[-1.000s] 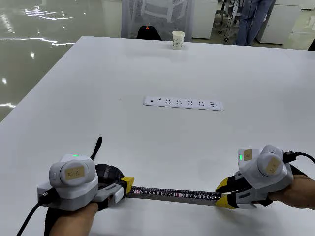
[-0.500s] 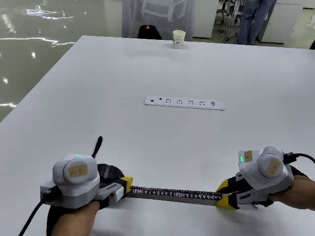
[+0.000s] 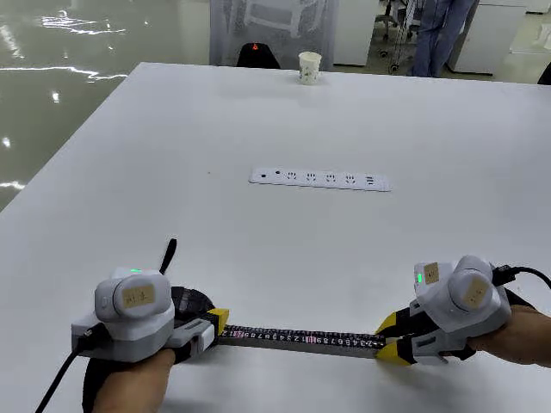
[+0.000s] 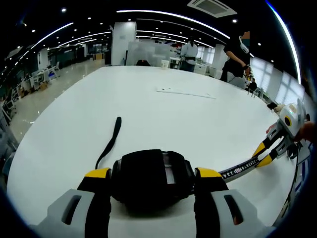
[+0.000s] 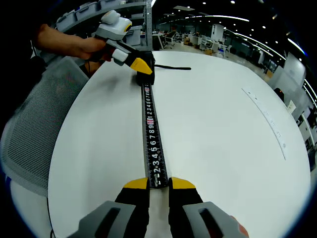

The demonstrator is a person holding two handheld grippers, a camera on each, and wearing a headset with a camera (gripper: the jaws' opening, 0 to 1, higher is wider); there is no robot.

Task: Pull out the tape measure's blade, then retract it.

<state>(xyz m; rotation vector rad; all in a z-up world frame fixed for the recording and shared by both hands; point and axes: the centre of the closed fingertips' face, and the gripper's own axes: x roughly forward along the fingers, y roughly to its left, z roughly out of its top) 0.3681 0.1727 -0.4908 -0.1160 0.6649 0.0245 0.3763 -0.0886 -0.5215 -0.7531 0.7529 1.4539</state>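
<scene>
Tape measure (image 3: pixel 191 303) rests by the near edge of your white table (image 3: pixel 362 112), toward its near left corner. A grey mesh chair (image 3: pixel 275 21) stands behind the far edge. A long white power strip (image 3: pixel 320 179) lies flat in the middle of the table, well apart from your work, with bare tabletop between.

The tape measure has a black case. Its blade (image 3: pixel 301 338) is drawn out to your right, running low along the near edge. In the right gripper view you can read white numerals 1 to 9 on the black blade, with a reddish mark just past the 9.

A paper cup (image 3: pixel 309 67) stands upright at the far edge. A black wrist strap (image 3: pixel 168 256) trails from the case toward the middle of the table.

Your left gripper (image 4: pixel 151 173) has its yellow-tipped jaws closed against both sides of the case. Your right gripper (image 5: pixel 158 183) has its jaws nearly together, pinching the end of the blade. Each gripper carries a tan sticker, but the writing is too blurred to read.
</scene>
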